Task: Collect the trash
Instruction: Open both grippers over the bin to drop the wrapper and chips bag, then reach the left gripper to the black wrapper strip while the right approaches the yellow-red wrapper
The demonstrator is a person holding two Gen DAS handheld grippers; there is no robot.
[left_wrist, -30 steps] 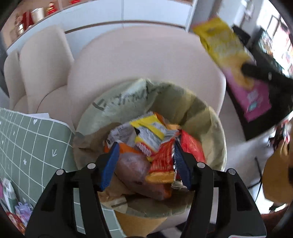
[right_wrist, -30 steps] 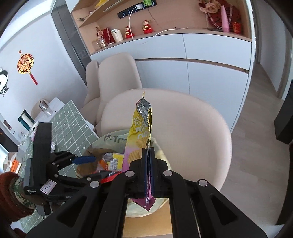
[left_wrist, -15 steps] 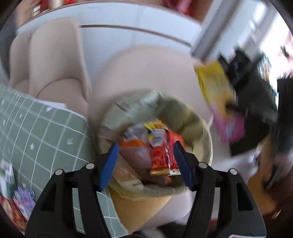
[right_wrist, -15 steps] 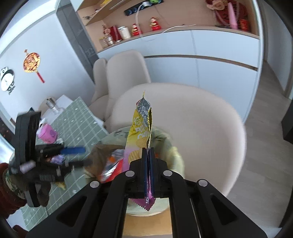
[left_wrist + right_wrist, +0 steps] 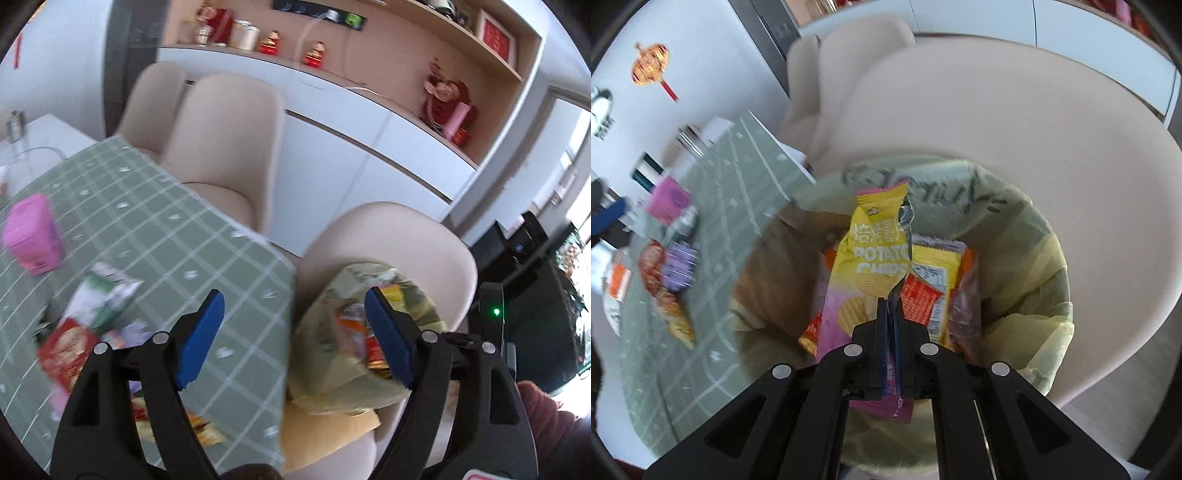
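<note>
Right claw (image 5: 891, 332) pinches the chip bag (image 5: 866, 266) over the trash bag (image 5: 1027, 251); left claw (image 5: 291, 332) opening, empty.

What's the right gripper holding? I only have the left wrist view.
Observer: A yellow-and-pink potato chip bag; the right gripper is shut on its edge.
Operator: Where is it relative to the trash bag?
Observer: Above the open trash bag, over the wrappers already inside.
Operator: Anything left on the table I can't make out? It's blurred here.
Observer: On the green tablecloth, a purple packet lies beside a red one.
</note>
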